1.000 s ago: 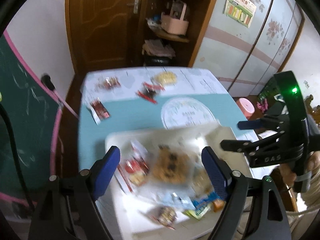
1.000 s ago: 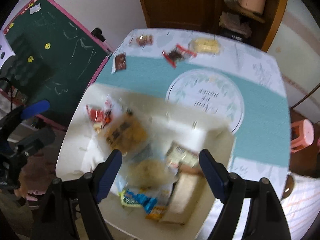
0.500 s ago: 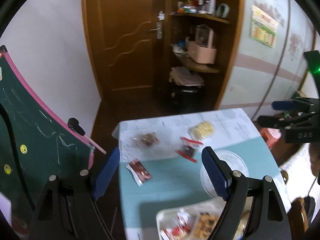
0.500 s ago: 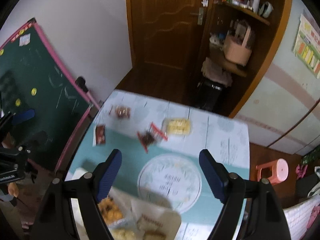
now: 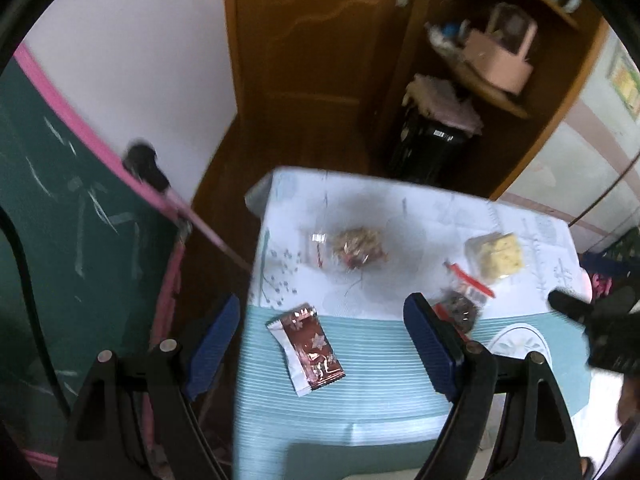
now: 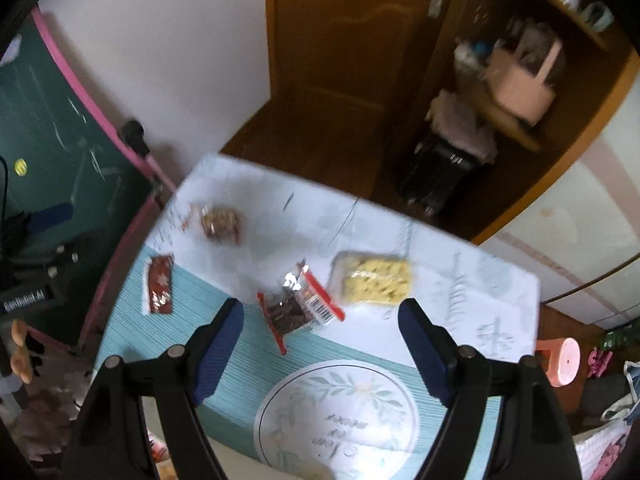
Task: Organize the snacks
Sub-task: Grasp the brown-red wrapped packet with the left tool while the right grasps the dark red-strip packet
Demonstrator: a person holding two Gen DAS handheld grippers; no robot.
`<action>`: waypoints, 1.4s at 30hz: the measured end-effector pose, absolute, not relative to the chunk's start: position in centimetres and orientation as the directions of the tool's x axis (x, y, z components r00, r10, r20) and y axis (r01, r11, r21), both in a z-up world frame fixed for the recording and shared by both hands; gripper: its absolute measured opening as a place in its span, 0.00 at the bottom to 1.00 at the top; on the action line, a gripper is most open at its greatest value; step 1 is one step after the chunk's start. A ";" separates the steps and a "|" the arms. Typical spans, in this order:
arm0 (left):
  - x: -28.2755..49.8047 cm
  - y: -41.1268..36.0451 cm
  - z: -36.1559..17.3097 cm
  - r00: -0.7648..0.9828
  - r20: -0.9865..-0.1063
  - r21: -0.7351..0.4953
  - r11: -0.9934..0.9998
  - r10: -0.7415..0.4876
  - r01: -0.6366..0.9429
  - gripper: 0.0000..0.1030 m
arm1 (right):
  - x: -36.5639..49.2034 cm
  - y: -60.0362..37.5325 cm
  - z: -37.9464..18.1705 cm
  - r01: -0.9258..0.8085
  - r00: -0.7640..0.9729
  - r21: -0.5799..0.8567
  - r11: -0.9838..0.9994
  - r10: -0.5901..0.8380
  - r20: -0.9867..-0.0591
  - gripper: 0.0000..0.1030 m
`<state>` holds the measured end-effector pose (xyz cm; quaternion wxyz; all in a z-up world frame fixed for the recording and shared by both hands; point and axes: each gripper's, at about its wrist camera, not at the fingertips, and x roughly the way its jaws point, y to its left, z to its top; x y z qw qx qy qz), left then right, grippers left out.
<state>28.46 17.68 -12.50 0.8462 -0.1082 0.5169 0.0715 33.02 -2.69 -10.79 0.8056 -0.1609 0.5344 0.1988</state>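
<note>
Several snack packets lie on the table's far half. A dark red foil packet (image 5: 310, 350) lies between my open, empty left gripper's (image 5: 324, 344) fingers, well below them; it also shows in the right wrist view (image 6: 159, 290). A clear pack of brown snacks (image 5: 358, 246) (image 6: 220, 222) lies further back. A red-edged dark snack pack (image 5: 460, 304) (image 6: 300, 306) and a yellow snack pack (image 5: 498, 254) (image 6: 374, 284) lie to the right. My right gripper (image 6: 320, 344) is open and empty above the red-edged pack.
A round leaf-print mat (image 6: 338, 416) lies on the teal tablecloth (image 5: 380, 392). A green chalkboard with a pink frame (image 5: 80, 216) stands left of the table. A wooden door (image 5: 304, 40) and shelves (image 5: 492, 72) stand behind. A pink stool (image 6: 562, 362) is at the right.
Both grippers have swung up off the white snack tray and forward over the table's far half; the tray has dropped out of view. Both stay open.
</note>
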 end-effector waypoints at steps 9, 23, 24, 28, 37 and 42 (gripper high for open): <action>30.2 18.1 -21.1 0.328 -0.944 -0.147 0.937 -0.038 -0.317 0.81 | 34.1 -0.4 -19.8 -0.532 0.195 0.016 0.847 0.140 -0.971 0.78; 30.5 18.4 -25.1 0.277 -0.955 -0.208 0.899 -0.102 -0.386 0.80 | 34.2 0.8 -24.7 -0.582 0.130 -0.006 0.813 0.086 -0.988 0.50; 30.5 18.4 -25.3 0.274 -0.955 -0.215 0.897 -0.111 -0.387 0.76 | 34.1 0.8 -24.7 -0.584 0.138 -0.006 0.812 0.092 -0.986 0.50; 30.8 17.9 -25.3 0.258 -0.960 -0.201 0.907 -0.108 -0.371 0.59 | 33.7 0.9 -24.5 -0.594 0.148 -0.006 0.805 0.102 -0.984 0.45; 30.9 16.0 -24.4 0.213 -0.973 -0.152 0.944 -0.090 -0.295 0.24 | 32.6 0.0 -24.0 -0.591 0.142 0.020 0.806 0.128 -0.981 0.41; 30.3 15.7 -23.5 0.218 -0.969 -0.179 0.941 -0.118 -0.285 0.13 | 31.8 -0.6 -23.2 -0.590 0.152 0.031 0.807 0.149 -0.977 0.40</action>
